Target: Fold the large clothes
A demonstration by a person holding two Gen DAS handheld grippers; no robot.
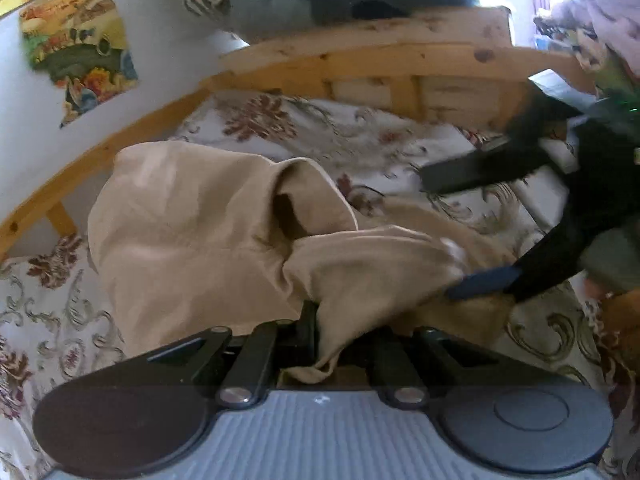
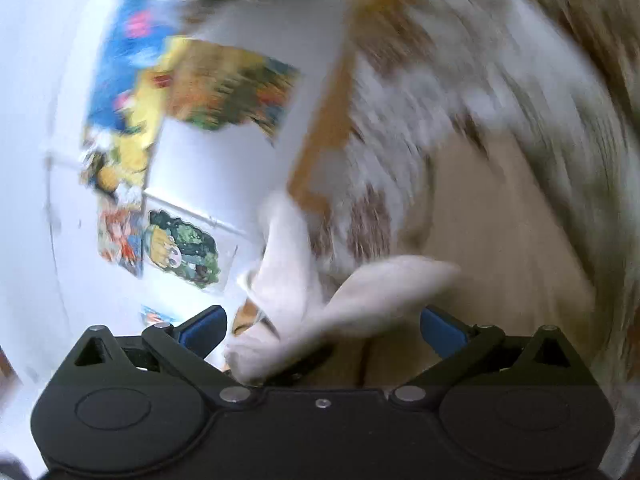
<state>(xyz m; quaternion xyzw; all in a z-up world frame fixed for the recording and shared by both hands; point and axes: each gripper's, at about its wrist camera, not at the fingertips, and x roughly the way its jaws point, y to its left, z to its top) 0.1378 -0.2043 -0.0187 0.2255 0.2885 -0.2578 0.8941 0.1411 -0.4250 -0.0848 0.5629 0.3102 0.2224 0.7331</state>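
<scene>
A beige garment (image 1: 200, 232) lies rumpled on the floral bed sheet (image 1: 48, 320). My left gripper (image 1: 316, 314) is shut on a fold of it, and the cloth drapes over the fingers and hides one pad. My right gripper (image 1: 466, 232) reaches in from the right with its jaws wide apart, the lower blue pad (image 1: 484, 284) at the garment's edge. In the blurred right wrist view, the right gripper (image 2: 324, 330) stands open. A white piece of cloth (image 2: 304, 312) lies loose between its blue pads (image 2: 208, 328), and beige cloth (image 2: 500, 240) lies beyond.
The wooden bed frame (image 1: 360, 64) curves behind the garment, with dark clothes (image 1: 360, 0) piled on top. Picture posters (image 1: 76, 48) hang on the white wall at the left. More clutter (image 1: 592, 20) sits at the far right.
</scene>
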